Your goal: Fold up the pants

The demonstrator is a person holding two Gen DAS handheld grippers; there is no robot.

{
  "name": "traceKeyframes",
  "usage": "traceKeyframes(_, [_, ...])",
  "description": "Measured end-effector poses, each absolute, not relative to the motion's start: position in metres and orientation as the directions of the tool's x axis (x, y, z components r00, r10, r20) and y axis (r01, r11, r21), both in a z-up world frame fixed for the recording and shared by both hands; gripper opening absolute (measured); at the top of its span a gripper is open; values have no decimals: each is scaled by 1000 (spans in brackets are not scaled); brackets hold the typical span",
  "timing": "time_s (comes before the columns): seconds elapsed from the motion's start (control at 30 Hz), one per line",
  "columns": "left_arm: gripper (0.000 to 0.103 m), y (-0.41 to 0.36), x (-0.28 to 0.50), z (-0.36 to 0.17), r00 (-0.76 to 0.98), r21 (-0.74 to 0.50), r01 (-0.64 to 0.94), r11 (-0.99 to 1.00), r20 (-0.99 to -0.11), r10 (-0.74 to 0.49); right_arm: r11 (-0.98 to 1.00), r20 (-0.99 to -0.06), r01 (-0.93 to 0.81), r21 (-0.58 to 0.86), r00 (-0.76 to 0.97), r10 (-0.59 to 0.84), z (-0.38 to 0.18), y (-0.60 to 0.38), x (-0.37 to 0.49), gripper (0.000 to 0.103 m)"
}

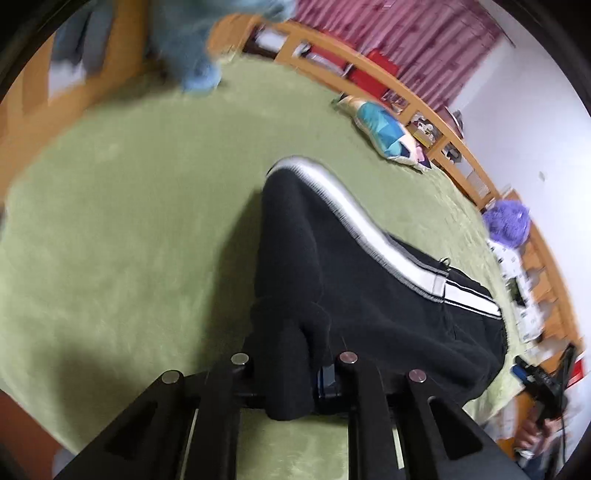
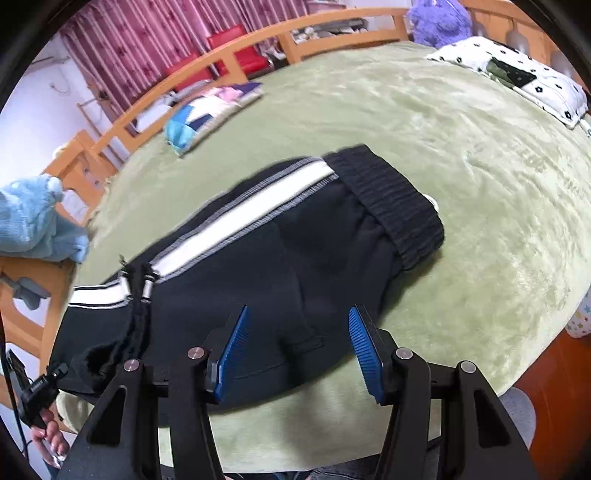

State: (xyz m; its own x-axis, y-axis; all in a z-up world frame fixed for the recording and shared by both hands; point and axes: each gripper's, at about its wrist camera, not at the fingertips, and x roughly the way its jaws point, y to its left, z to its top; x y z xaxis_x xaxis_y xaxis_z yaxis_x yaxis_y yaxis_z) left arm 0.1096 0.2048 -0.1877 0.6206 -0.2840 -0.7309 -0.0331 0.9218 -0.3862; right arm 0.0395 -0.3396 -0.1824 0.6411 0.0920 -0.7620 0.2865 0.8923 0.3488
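Black pants with a white side stripe lie on the green bed cover, folded over on themselves. My left gripper is shut on a bunched black edge of the pants, and the cloth hides its pads. In the right wrist view the pants lie with the ribbed waistband at the far right. My right gripper is open and empty, its blue pads hovering just above the near edge of the pants. My left gripper also shows at the left edge of the right wrist view.
The green cover spans the bed, ringed by a wooden rail. A blue patterned pillow lies at the back, a white patterned pillow and a purple plush far right, and a light blue plush at the left.
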Motion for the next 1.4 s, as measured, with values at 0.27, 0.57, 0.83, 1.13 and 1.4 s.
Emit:
traceKeyframes(0.27, [15, 45, 90, -55, 762, 138, 127, 982, -647, -7, 918, -709, 208, 338, 697, 104, -156, -349, 29, 55])
traceKeyframes(0.57, [16, -194, 61, -3, 738, 214, 495, 842, -616, -277, 908, -676, 252, 335, 736, 46, -150, -438, -13, 55])
traceKeyframes(0.83, [37, -220, 79, -40, 525, -90, 615, 783, -695, -492, 865, -692, 323, 383, 721, 36, -175, -494, -48, 55])
traceKeyframes(1.13, [49, -83, 111, -108, 574, -89, 292, 952, -780, -249, 838, -615, 168, 518, 754, 229, -185, -474, 0, 63])
traceKeyframes(1.4, [49, -36, 104, -194, 383, -267, 250, 931, -856, -348, 854, -709, 115, 508, 619, 338, -224, -425, 66, 45])
